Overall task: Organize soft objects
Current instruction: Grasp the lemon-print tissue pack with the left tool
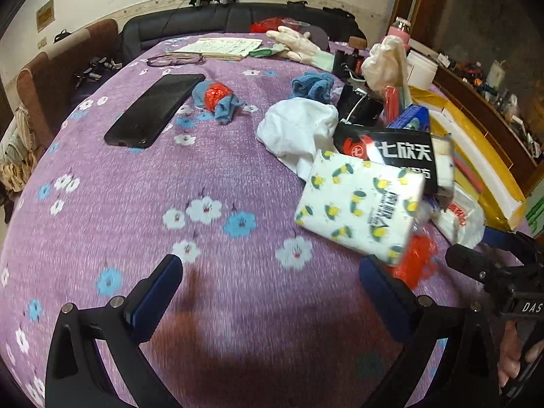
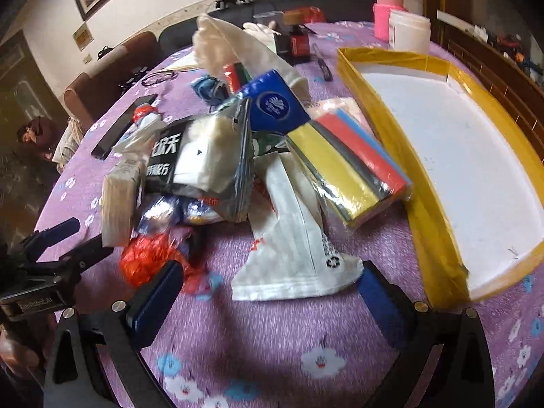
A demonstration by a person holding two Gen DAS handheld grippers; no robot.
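A heap of soft packs lies on the purple flowered cloth [image 1: 142, 224]. A lemon-print tissue pack [image 1: 357, 204] leans on a black pouch [image 1: 391, 149], beside a white cloth [image 1: 299, 129]. My left gripper [image 1: 272, 278] is open, low over the cloth, its right finger near the tissue pack. In the right wrist view, a white pouch [image 2: 299, 244], a red mesh bag [image 2: 146, 258] and a pack of coloured sheets [image 2: 353, 159] lie in front of my right gripper [image 2: 268, 289], which is open and holds nothing. A yellow-rimmed white tray [image 2: 442, 231] lies to the right.
A black phone [image 1: 156, 108], glasses [image 1: 175, 59], papers [image 1: 221, 47], a blue-and-red rag [image 1: 217, 98], a blue cloth [image 1: 312, 85] and rubber gloves [image 1: 302, 46] lie further back. A pink bottle [image 2: 387, 13] and white tub [image 2: 409, 30] stand behind the tray. Chairs and a sofa ring the table.
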